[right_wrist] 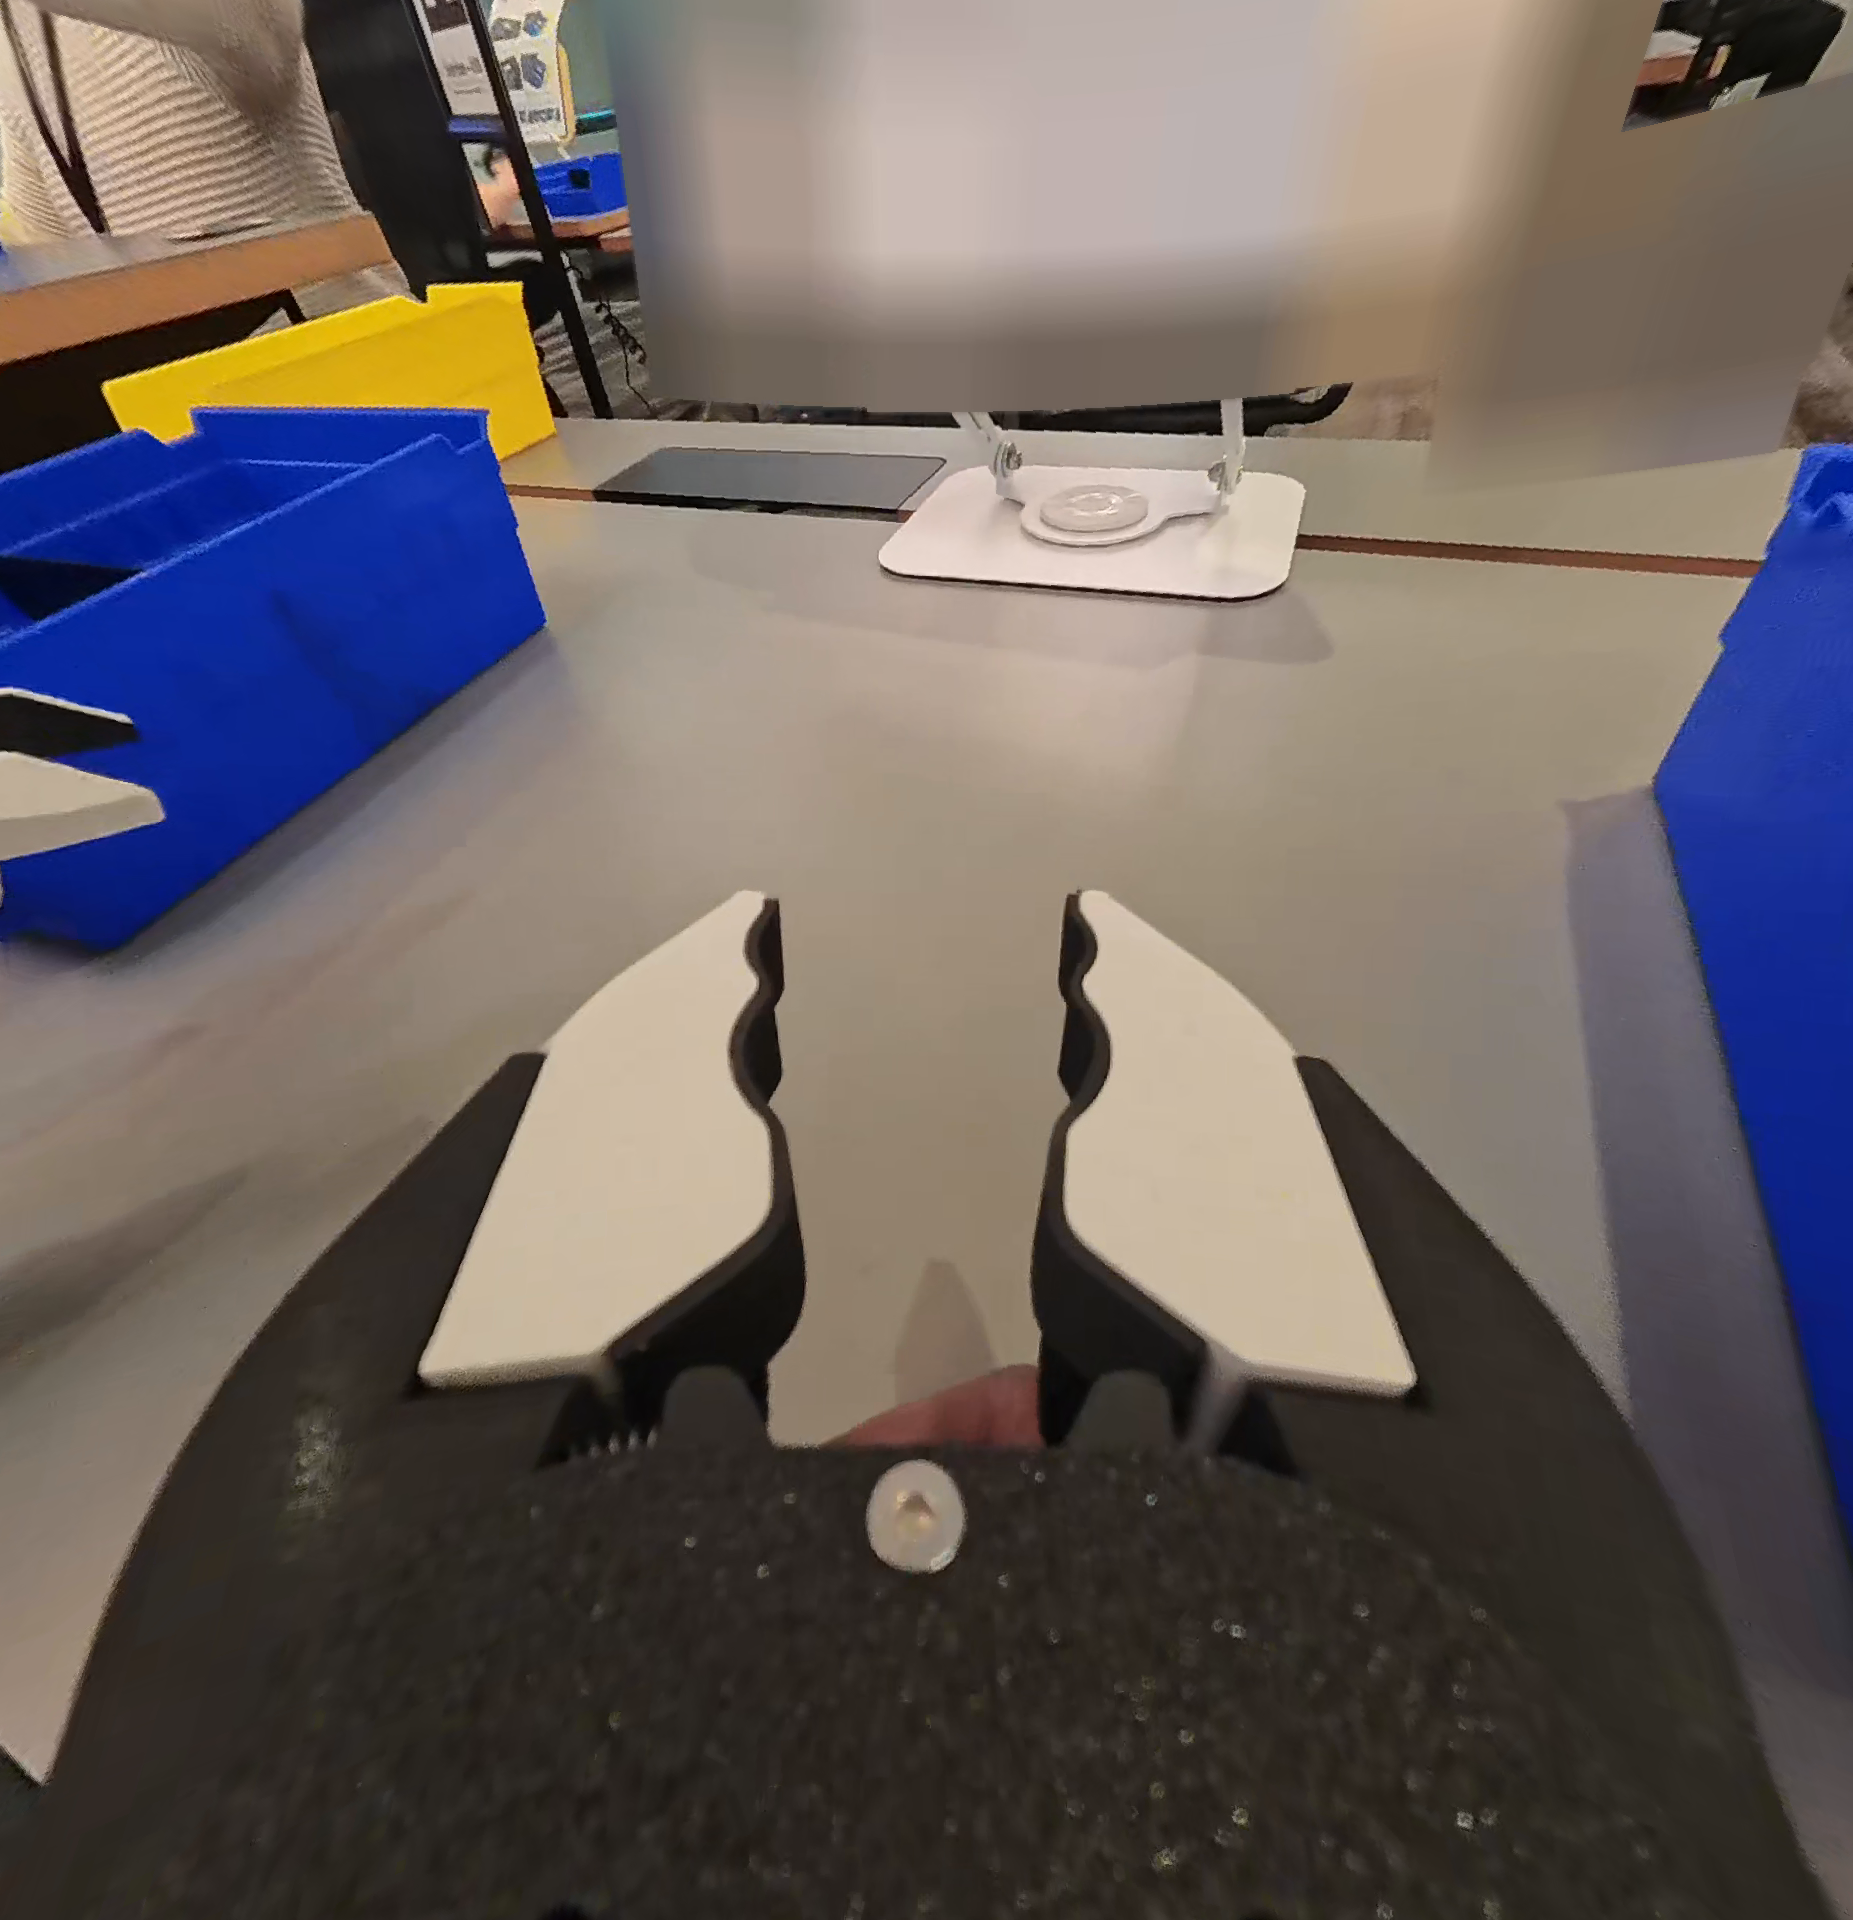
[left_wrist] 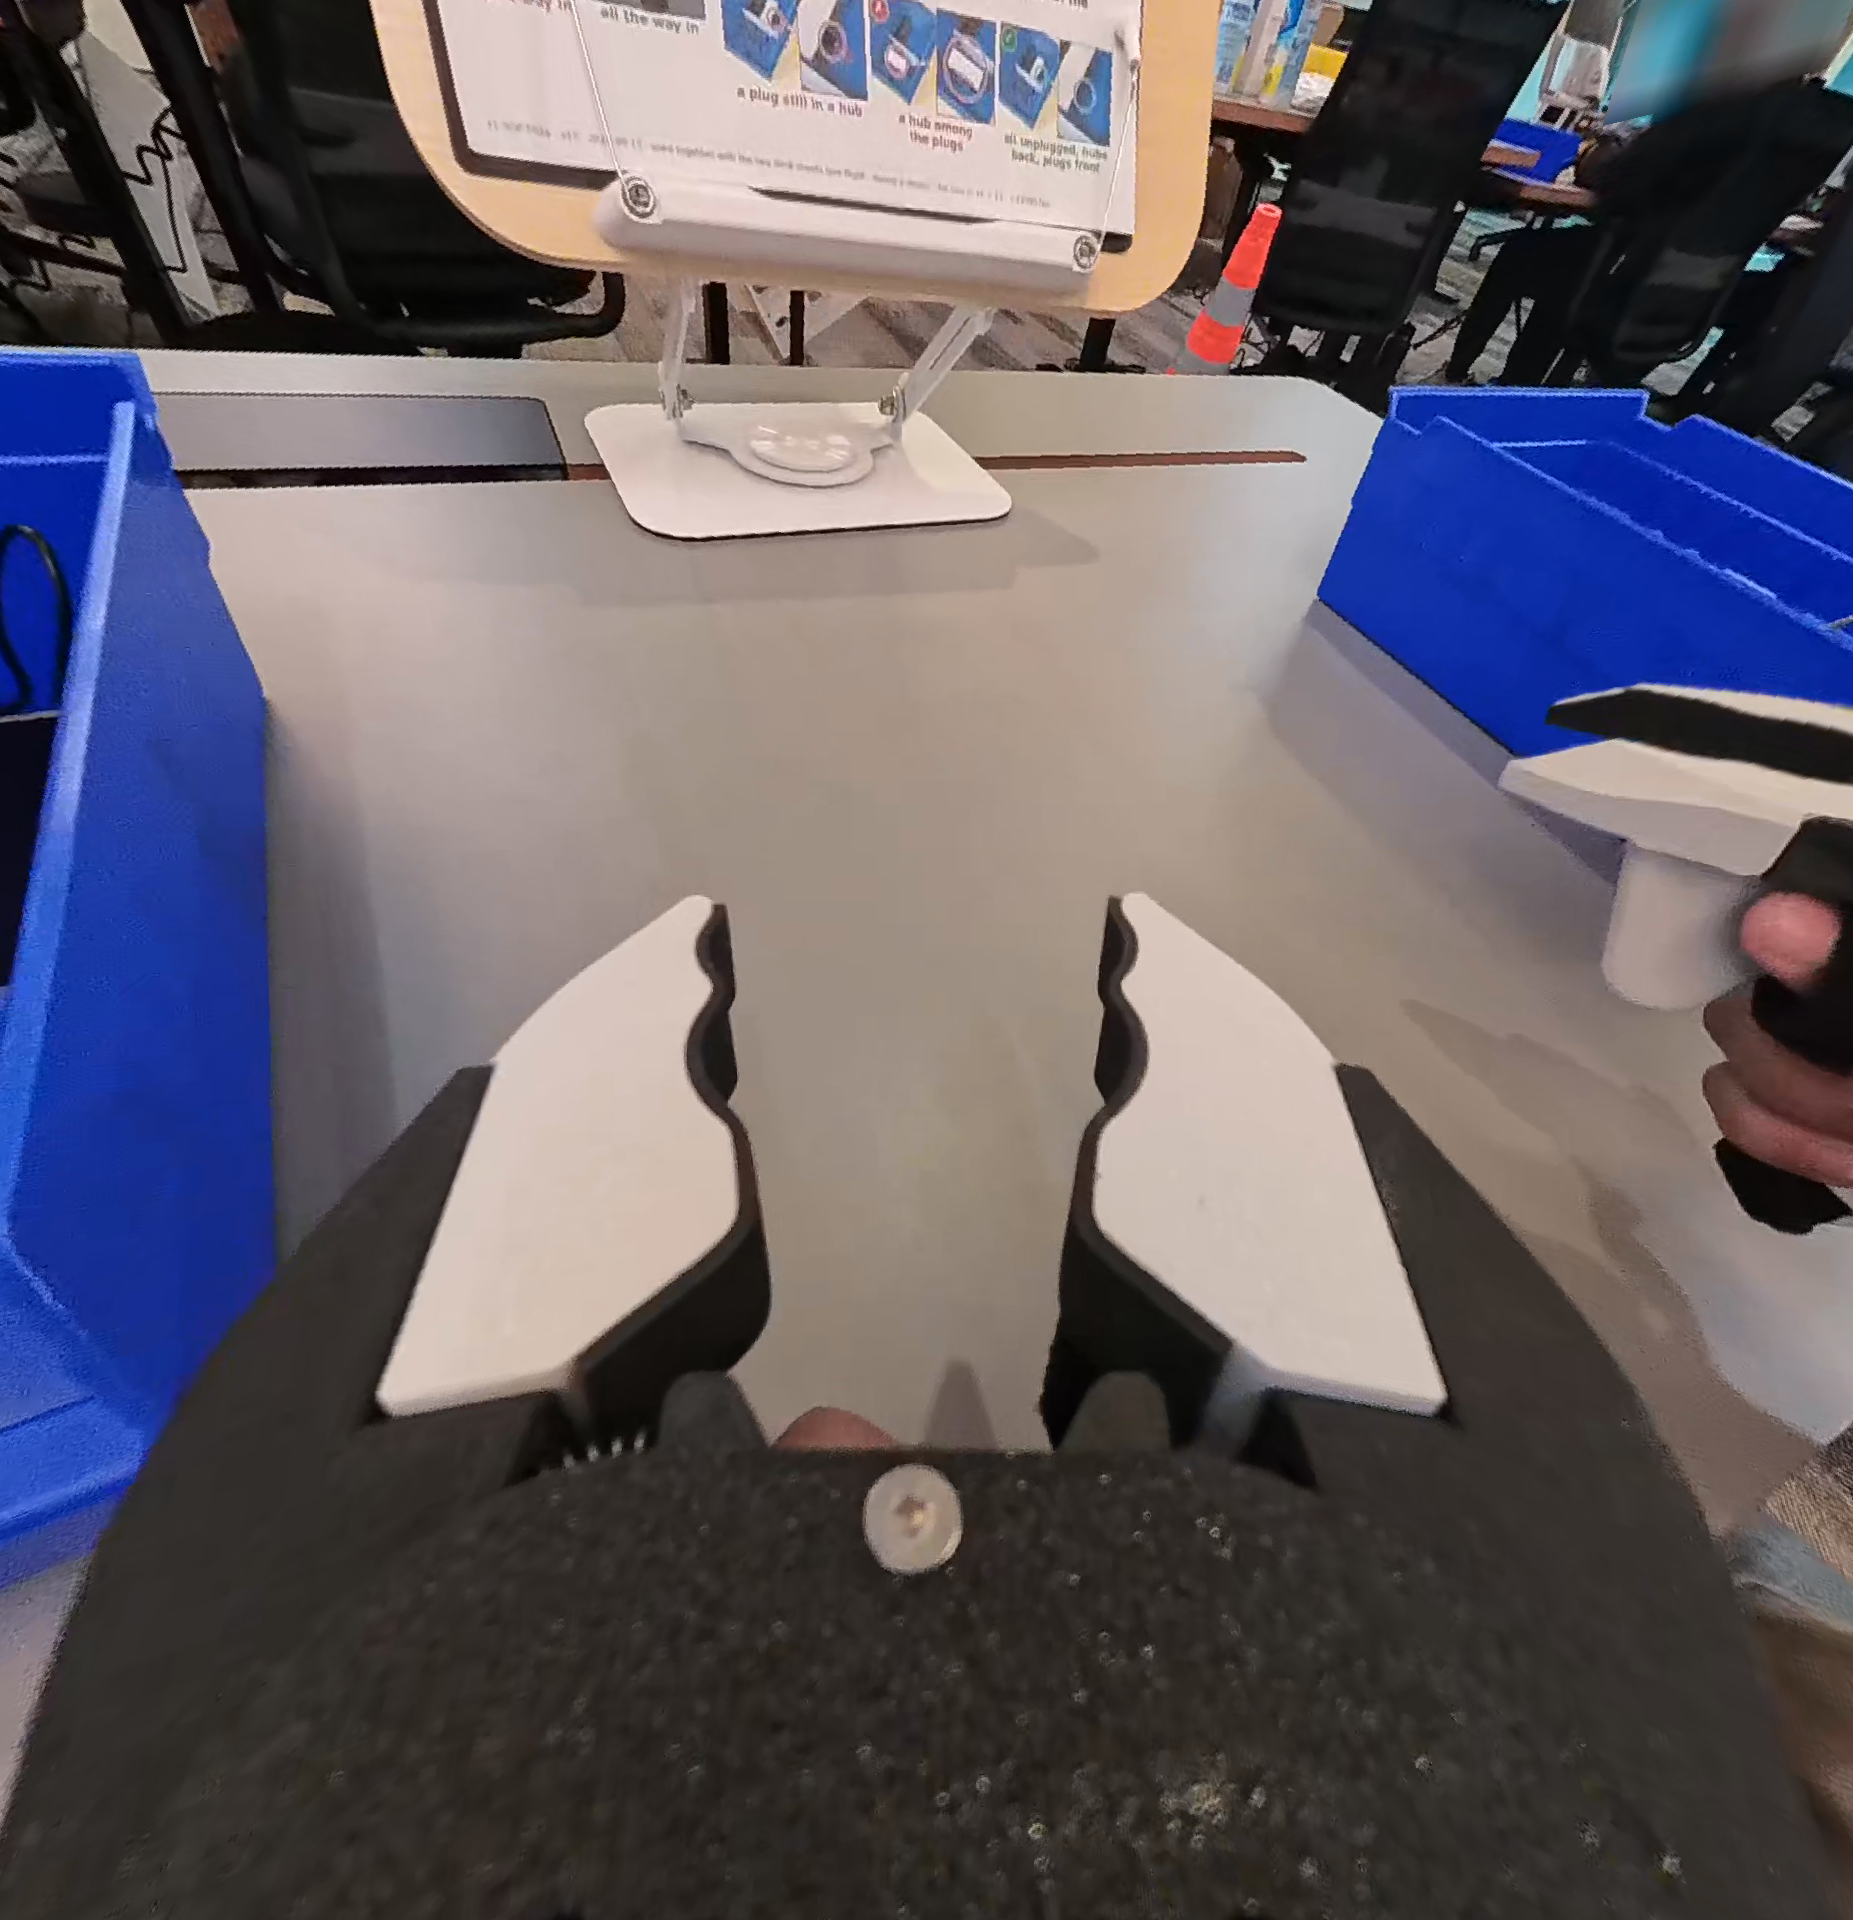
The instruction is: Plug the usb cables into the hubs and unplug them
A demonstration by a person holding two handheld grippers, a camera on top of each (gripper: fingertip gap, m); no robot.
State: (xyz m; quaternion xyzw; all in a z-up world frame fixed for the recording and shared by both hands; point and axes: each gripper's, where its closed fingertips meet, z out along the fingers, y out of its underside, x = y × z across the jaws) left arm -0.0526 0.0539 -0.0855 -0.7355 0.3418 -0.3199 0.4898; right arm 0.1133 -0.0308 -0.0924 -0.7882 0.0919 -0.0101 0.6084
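My left gripper is open and empty above the grey table. My right gripper is open and empty above the same table; it also shows at the right edge of the left wrist view, held by a hand. A blue bin stands at the left; a black cable loops inside it above a dark object. Another blue bin stands at the right. I see no hub or plug on the table. The left gripper's fingers show at the left edge of the right wrist view.
A white stand base holds a wooden board with an instruction sheet at the table's far edge. A dark flat panel lies left of the base. A yellow bin sits behind the left blue bin. An orange cone stands beyond.
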